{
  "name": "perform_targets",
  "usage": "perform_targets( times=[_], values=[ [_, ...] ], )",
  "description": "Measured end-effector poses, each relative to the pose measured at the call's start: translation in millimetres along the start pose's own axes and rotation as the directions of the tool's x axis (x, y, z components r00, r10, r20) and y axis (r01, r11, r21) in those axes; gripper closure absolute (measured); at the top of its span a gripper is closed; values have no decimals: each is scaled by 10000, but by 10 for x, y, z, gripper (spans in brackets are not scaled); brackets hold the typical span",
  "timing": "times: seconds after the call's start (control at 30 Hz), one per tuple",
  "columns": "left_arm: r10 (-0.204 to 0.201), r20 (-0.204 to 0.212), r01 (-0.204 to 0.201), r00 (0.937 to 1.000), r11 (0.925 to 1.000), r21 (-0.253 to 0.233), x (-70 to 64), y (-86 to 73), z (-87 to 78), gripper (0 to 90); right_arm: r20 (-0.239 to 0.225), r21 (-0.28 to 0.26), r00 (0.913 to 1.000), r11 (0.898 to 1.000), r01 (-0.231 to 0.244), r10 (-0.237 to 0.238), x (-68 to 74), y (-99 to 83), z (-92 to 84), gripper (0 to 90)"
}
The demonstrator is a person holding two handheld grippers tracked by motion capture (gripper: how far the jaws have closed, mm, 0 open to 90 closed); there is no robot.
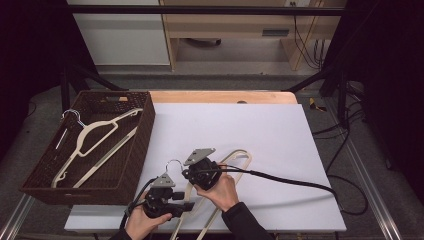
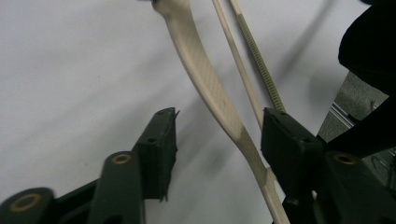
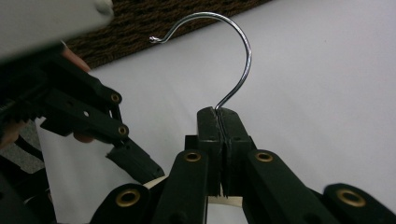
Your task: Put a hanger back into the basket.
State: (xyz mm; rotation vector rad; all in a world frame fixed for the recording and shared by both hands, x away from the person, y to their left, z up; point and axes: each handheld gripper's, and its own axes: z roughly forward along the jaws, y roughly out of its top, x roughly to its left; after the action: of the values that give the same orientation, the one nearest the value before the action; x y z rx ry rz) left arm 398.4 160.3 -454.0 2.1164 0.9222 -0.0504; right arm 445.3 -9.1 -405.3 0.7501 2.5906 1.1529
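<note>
Your two hands come in from the near edge of the worktop (image 1: 280,150), close together and left of its middle. Your right hand holds the right claw (image 3: 223,114) ahead of the left one, the grey plate on top tilted up and its cable trailing off to the right across the white sheet. That claw is clamped on the hanger (image 1: 235,161) at the neck: in the right gripper view the two jaws meet flat against each other around the base of the metal hook (image 3: 233,46), with a sliver of cream plastic showing below them.

Your left hand holds the left claw (image 2: 218,140) nearer to you and a little left. Its jaws stand apart, astride one cream shoulder arm of the hanger. That arm runs up between them and lies against the right-hand jaw, while a clear gap separates it from the other jaw, so the claw has no grip on it.

The hanger lies on the white sheet with its long axis running from the near edge, between your forearms, diagonally away and to the right. Its hook curls toward the brown wicker basket (image 1: 145,130) at the worktop's left end. A second cream hanger (image 1: 92,135) lies inside that basket.
</note>
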Motion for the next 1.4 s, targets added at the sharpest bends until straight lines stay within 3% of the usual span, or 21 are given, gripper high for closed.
perform_targets(
  times=[0.13, 0.27, 0.37, 0.5, 0.77, 0.93, 1.1, 1.23, 1.4],
  values=[
    [-407, 194, 408, 9990, 9991, -67, -8, 25, -1, 610, -94, -204, 9999, 9997, -123, 121, -22, -8, -48, 892],
    [-557, 298, 562, 9980, 9983, -179, -50, 44, -13, 726, -102, -372, 9998, 9992, -147, 144, -53, -20, -90, 891],
    [-658, 122, 661, 9978, 9973, -310, -84, 55, -27, 757, -143, -457, 9998, 9988, -159, 152, -71, -24, -124, 891],
    [-1131, 156, 1138, 9935, 9921, -529, -95, 66, -61, 790, -93, -672, 9998, 9976, -153, 147, -80, -10, -193, 889],
    [-1307, 122, 1313, 9913, 9840, -1209, -101, 117, -227, 855, -186, -1232, 9998, 9924, -15, -8, -70, 40, -443, 855],
    [-1038, -210, 988, 9944, 9806, -1691, -139, 197, -395, 867, -115, -1685, 9996, 9854, 228, -251, -53, 53, -673, 741],
    [-865, -222, 802, 9960, 9755, -2047, -160, 304, -550, 867, -26, -2629, 9997, 9646, 213, -228, -94, -38, -897, 560],
    [-508, -403, 405, 9979, 9736, -2246, -205, 424, -696, 867, 218, -3435, 9992, 9388, -250, 345, -232, -158, -1105, 425],
    [81, -740, -256, 9972, 9708, -2386, -241, 601, -917, 868, 718, -4032, 9930, 9133, -567, 934, -422, -307, -1370, 306]
  ],
)
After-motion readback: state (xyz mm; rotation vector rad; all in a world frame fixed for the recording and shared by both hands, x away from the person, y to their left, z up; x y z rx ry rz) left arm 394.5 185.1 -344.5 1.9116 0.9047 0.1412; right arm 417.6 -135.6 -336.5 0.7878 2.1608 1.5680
